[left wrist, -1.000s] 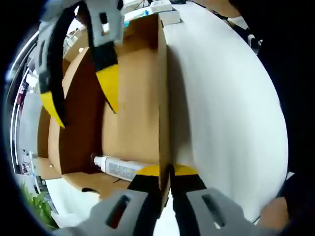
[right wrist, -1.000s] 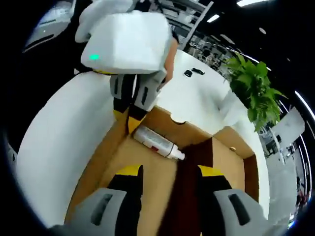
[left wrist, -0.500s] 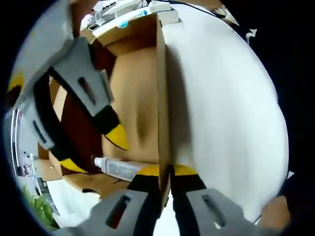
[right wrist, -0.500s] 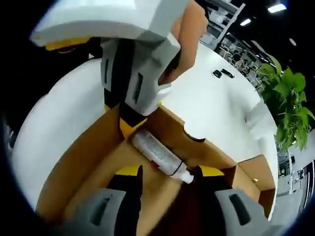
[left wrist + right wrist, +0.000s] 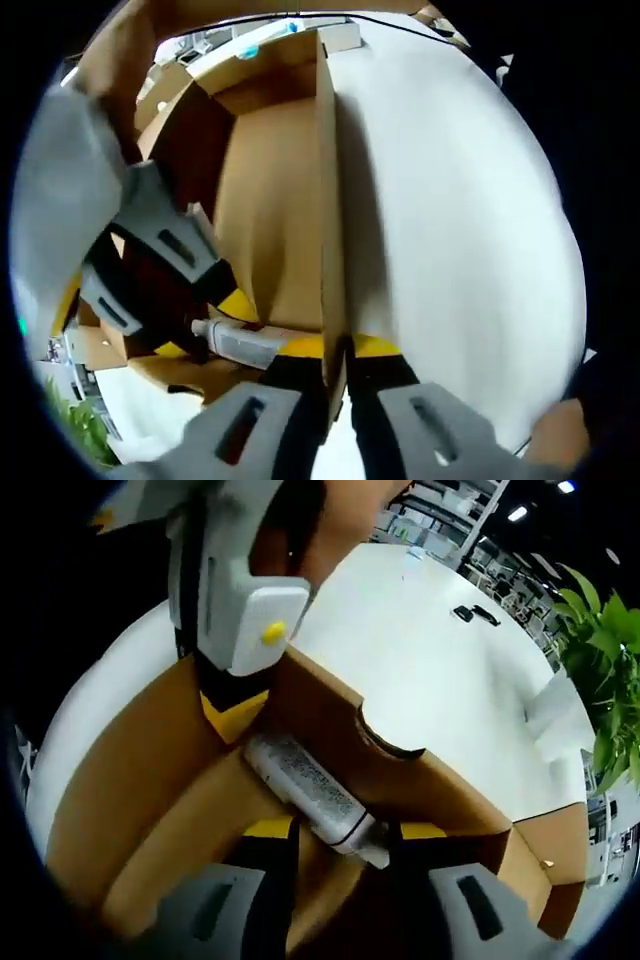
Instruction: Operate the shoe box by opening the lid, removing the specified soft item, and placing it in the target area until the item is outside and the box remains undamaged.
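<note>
I get even, bright overhead light in both views, with ceiling strips [image 5: 517,513] glowing at the far top of the right gripper view and the white table [image 5: 460,230] close to washed out. The box [image 5: 270,220] wall throws a soft shadow on the table just right of it, and the box's inside goes dark brown at the left. Fisheye bending curves every straight edge, and the right gripper [image 5: 185,325] is smeared and out of focus at the left edge of the left gripper view.

A tan cardboard shoe box [image 5: 330,720] with a dark brown inside holds a white tube [image 5: 310,800] with grey print, on a white table [image 5: 420,640], between yellow-tipped black jaws.
</note>
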Action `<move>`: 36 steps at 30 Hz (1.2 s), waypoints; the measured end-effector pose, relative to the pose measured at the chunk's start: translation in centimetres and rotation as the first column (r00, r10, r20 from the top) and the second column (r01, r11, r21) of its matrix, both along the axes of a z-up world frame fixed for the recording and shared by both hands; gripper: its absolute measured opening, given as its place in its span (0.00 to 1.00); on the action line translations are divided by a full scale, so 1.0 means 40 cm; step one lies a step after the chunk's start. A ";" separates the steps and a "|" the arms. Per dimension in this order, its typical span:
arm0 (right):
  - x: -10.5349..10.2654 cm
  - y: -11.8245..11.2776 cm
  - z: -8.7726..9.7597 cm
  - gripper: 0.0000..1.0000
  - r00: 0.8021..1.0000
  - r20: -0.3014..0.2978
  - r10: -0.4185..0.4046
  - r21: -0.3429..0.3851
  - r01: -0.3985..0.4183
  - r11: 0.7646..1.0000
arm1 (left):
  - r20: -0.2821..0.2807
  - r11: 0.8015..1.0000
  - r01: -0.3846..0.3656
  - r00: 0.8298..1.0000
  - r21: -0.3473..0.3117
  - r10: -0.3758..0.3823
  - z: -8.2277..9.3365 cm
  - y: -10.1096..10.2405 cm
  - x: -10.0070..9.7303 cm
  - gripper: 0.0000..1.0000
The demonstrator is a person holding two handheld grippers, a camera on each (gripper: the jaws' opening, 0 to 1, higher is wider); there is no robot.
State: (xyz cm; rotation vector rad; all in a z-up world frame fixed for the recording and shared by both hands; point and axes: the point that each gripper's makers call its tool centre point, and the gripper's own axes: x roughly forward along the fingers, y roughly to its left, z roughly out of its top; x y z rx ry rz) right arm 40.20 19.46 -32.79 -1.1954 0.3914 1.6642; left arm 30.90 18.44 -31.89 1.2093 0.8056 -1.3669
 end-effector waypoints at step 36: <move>-0.040 -0.208 -0.016 0.20 0.935 -0.144 -0.323 0.060 0.334 0.941 | -0.008 1.000 -0.008 1.000 -0.010 0.008 0.001 -0.004 -0.005 0.05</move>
